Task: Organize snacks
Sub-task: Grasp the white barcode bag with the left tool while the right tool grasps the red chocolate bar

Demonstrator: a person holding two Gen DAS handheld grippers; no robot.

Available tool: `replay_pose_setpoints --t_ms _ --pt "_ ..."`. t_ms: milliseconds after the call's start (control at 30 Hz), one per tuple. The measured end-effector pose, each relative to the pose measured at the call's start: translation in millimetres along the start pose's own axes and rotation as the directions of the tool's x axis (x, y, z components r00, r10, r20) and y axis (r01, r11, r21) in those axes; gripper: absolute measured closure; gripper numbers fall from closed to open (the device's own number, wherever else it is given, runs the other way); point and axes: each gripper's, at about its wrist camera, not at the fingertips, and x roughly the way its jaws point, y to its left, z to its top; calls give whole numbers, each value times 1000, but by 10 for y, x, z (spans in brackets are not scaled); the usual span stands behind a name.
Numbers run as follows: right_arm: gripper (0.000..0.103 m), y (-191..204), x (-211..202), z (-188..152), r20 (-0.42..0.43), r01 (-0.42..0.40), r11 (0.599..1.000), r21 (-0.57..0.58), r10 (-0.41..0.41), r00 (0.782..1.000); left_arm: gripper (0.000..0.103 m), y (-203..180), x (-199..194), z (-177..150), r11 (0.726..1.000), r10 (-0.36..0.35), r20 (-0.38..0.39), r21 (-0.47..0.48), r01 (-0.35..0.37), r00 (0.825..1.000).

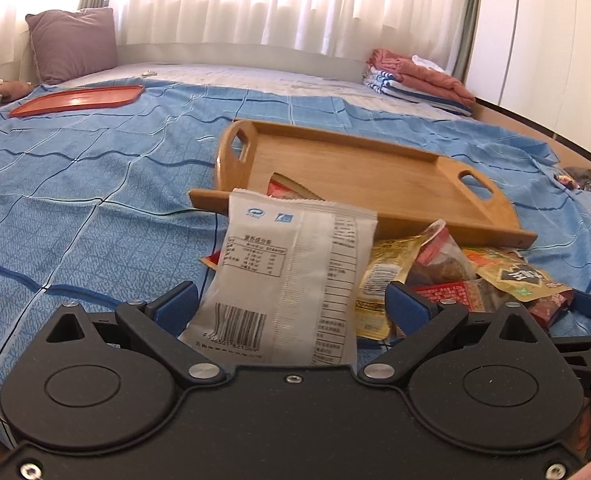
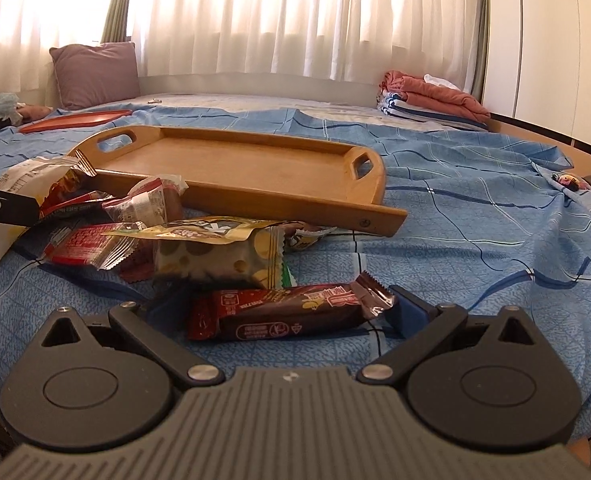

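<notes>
Left wrist view
Left gripper [image 1: 291, 304]: jaws spread wide, blue pads standing off either side of a white packet [image 1: 283, 280]; neither pad looks to be pressing it yet.
White packet: stands on end between the pads, barcode low and near, its top edge leaning toward the tray; long axis runs away from the jaws.
Snack pile [image 1: 455, 276]: yellow and red wrappers heaped just right of the white packet, on the blue bedsheet [image 1: 75, 200].
Wooden tray [image 1: 375, 172]: beyond the pile, tilted, near rail resting on the snacks; one reddish wrapper corner shows inside it, otherwise bare.
Red lid [image 1: 79, 100]: far left on the bed, well apart.

Right wrist view
Right gripper [image 2: 291, 320]: jaws spread; only the right blue pad shows clearly, just beside the crimped end of a brown bar [image 2: 291, 314].
Brown bar: lies flat on the sheet between the jaws, long axis running left to right across the opening, so a close would catch it end to end, not across its width.
Other snacks [image 2: 199, 248]: loose heap just past the bar, reaching left toward the tray's near rail.
Wooden tray [image 2: 235, 168]: farther on, floor empty from this side.

Judgement
Nearer hand: each has its own target; the left packet is better lined up for a squeeze, the right would likely need turning first.
</notes>
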Motion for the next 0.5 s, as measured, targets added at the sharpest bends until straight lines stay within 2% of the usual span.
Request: replay_pose_setpoints --t_ms 133,267,500 --pt "0 3 -2 -11 4 3 1000 6 -3 1000 4 18 18 -14 1000 1 -1 -11 -1 1000" --pt "0 7 -2 -14 5 5 1000 8 -5 1000 17 37 6 -12 1000 15 7 -25 -15 1000" --pt "0 4 -5 -20 10 5 1000 12 -5 1000 22 71 -38 -7 999 6 3 -37 -5 1000"
